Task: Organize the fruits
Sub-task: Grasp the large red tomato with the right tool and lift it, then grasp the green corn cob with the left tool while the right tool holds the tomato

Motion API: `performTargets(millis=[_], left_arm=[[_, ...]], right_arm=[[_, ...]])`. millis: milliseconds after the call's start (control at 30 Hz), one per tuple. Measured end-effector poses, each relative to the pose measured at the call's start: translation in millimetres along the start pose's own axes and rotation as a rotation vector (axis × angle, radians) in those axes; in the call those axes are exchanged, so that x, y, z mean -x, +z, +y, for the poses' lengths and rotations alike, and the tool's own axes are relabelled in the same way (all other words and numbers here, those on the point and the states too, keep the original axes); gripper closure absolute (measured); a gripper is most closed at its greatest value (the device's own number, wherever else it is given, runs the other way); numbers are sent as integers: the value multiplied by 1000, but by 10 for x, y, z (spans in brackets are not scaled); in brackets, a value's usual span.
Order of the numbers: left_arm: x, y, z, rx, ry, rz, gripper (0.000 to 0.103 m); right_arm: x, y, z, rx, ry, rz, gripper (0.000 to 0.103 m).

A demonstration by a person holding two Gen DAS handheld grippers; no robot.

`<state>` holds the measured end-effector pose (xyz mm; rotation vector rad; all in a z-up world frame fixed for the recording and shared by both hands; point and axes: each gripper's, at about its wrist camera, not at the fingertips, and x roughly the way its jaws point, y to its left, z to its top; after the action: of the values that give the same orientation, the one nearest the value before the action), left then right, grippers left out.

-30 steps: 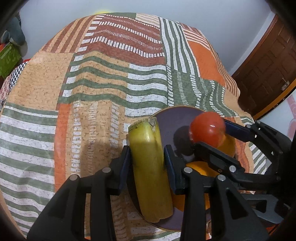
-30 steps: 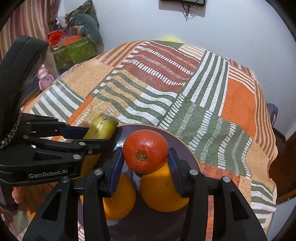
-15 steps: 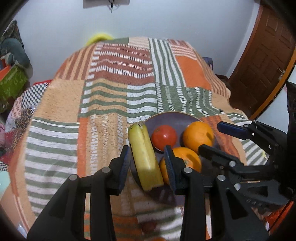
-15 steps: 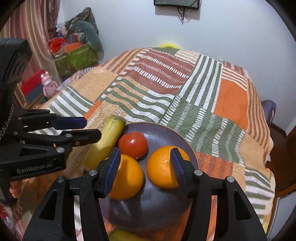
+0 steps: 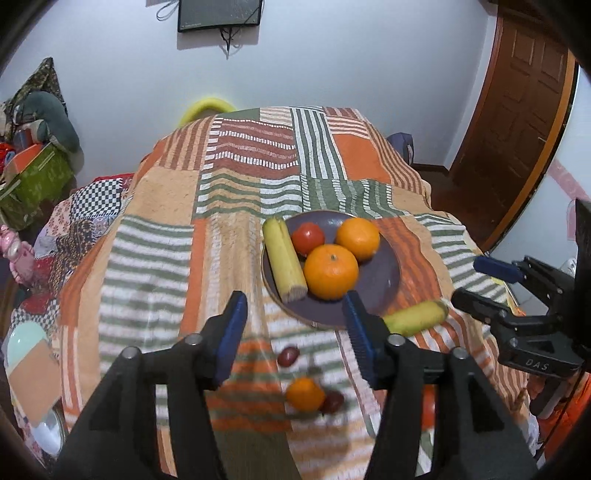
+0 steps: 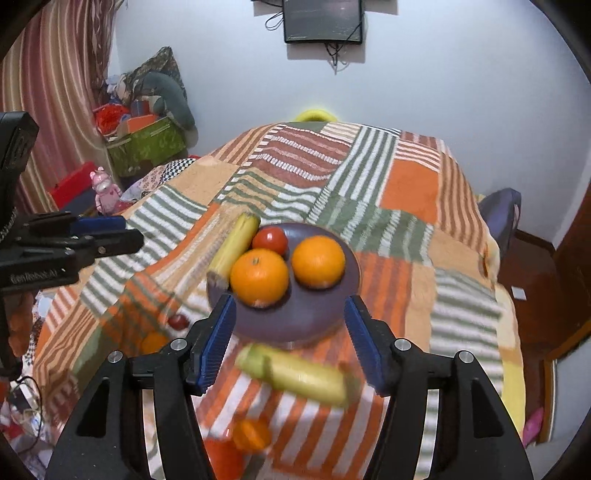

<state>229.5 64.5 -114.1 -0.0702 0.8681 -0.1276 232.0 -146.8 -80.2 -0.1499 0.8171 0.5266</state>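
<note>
A dark purple plate on the striped bedspread holds a banana, a red tomato and two oranges. A second banana lies on the cloth beside the plate's near edge. A small orange and two dark red fruits lie nearer on the cloth. My left gripper is open and empty, pulled back above the cloth. My right gripper is open and empty, above the loose banana.
The bed's patchwork spread drops off at the left and right edges. A wooden door stands at the right. A green box with clutter and a pink toy sit left of the bed. A screen hangs on the wall.
Both grippers let go of their fruit and opened wide. The banana and the tomato now rest on the plate. Both grippers pulled back and up from the plate.
</note>
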Motion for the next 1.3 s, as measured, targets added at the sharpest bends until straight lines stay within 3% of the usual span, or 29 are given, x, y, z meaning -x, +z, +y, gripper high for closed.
performTargets(millis=[300, 633, 700, 833, 1033, 1300], left_arm=[[209, -574, -56, 4, 0, 44, 38], [163, -994, -155, -12, -12, 118, 37], [117, -1023, -195, -21, -16, 133, 37], [8, -1008, -308, -40, -27, 152, 37], [-192, -870, -589, -86, -62, 167, 36], [-589, -616, -937, -142, -96, 184, 34]], right_arm=[[148, -584, 198, -62, 47, 75, 38], [-248, -1016, 392, -71, 41, 196, 35], [-275, -1044, 358, -97, 57, 191, 37], [-239, -1043, 333, -103, 122, 192, 55], [-89, -1087, 243, -84, 90, 163, 55], [29, -965, -380, -154, -23, 116, 55]])
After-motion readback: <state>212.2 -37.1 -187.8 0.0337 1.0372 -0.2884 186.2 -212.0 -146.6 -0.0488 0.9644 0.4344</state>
